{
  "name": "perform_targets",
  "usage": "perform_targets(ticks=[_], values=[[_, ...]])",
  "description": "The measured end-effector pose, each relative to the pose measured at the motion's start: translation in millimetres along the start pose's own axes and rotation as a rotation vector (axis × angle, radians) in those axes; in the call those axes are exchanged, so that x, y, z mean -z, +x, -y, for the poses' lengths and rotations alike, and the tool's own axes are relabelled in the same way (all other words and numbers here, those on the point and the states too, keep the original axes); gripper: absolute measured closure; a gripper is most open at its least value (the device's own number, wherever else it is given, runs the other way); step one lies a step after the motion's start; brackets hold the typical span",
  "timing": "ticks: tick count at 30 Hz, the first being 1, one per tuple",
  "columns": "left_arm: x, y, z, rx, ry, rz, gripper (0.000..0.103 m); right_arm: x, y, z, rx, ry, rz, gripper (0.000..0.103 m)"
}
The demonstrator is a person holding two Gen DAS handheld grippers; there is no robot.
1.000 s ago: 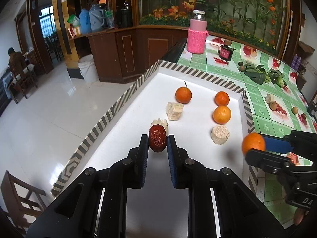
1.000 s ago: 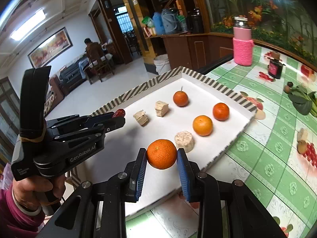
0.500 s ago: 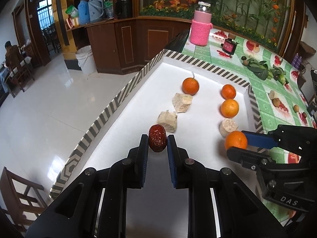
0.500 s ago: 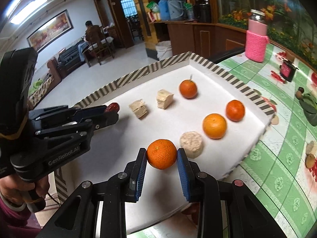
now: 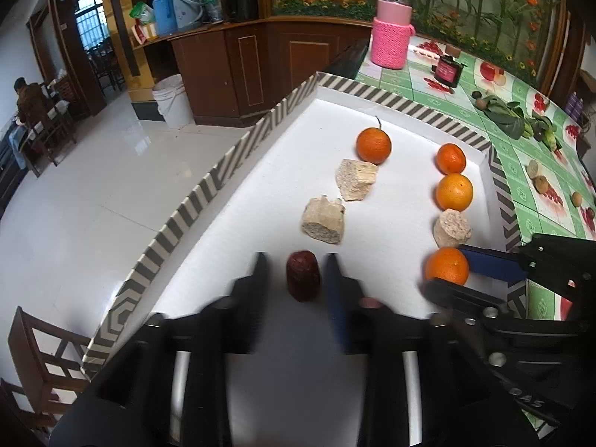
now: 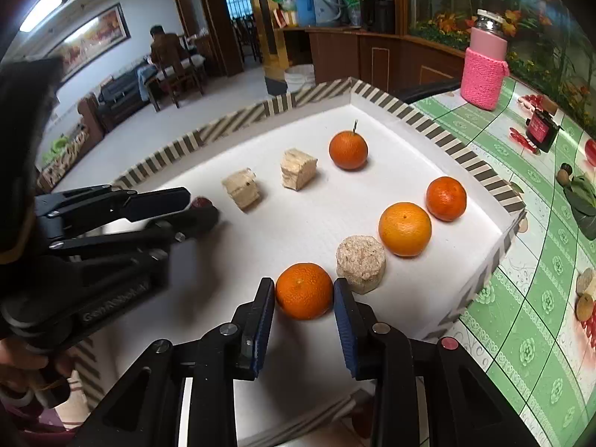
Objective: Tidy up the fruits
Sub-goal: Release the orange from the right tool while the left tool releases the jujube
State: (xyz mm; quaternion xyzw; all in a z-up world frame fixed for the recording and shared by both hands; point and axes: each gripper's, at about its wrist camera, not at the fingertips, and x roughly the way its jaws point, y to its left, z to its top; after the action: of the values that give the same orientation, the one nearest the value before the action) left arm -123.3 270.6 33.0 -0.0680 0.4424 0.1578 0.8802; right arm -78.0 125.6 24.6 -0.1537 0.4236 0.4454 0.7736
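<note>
A white tray (image 5: 283, 111) with a striped rim holds two rows of fruit. My left gripper (image 5: 297, 275) is open, its fingers apart on either side of a dark red date (image 5: 303, 275) that rests on the tray behind a beige chunk (image 5: 323, 219). My right gripper (image 6: 303, 300) is open around an orange (image 6: 304, 290) that rests on the tray next to a round beige chunk (image 6: 360, 263). Three more oranges (image 6: 404, 228) and another beige chunk (image 6: 298, 169) lie farther along the rows. The right gripper also shows in the left wrist view (image 5: 452, 273).
The tray (image 6: 495, 260) sits on a green patterned tablecloth (image 6: 540, 298). A pink knitted-sleeve jar (image 5: 392, 29), a small dark jar (image 5: 447, 70), leafy greens (image 5: 506, 115) and small nuts (image 5: 540, 182) lie on the table beyond. The floor drops away left of the tray.
Both grippers lowered to the tray and opened. The date and the orange, held a moment ago, now rest on the tray between the spread fingers.
</note>
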Motion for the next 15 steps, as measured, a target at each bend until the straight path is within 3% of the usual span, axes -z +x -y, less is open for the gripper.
perform_targets(ticks=[1, 2, 10, 15], values=[[-0.3, -1.3, -1.7, 0.009, -0.011, 0.005, 0.048, 1.6, -5.4, 1.2, -0.007, 0.004, 0.009, 0.071], [-0.6, -3.0, -3.0, 0.016, -0.02, 0.011, 0.047, 1.7, -7.8, 1.3, -0.01, 0.005, 0.016, 0.071], [-3.5, -22.4, -0.4, -0.019, -0.022, 0.077, 0.047, 11.0, -46.5, 20.9, -0.103, 0.113, 0.137, 0.071], [-6.9, -39.9, 7.3, -0.01, -0.021, 0.132, 0.047, 19.6, -66.7, 27.0, -0.073, 0.139, 0.183, 0.07]])
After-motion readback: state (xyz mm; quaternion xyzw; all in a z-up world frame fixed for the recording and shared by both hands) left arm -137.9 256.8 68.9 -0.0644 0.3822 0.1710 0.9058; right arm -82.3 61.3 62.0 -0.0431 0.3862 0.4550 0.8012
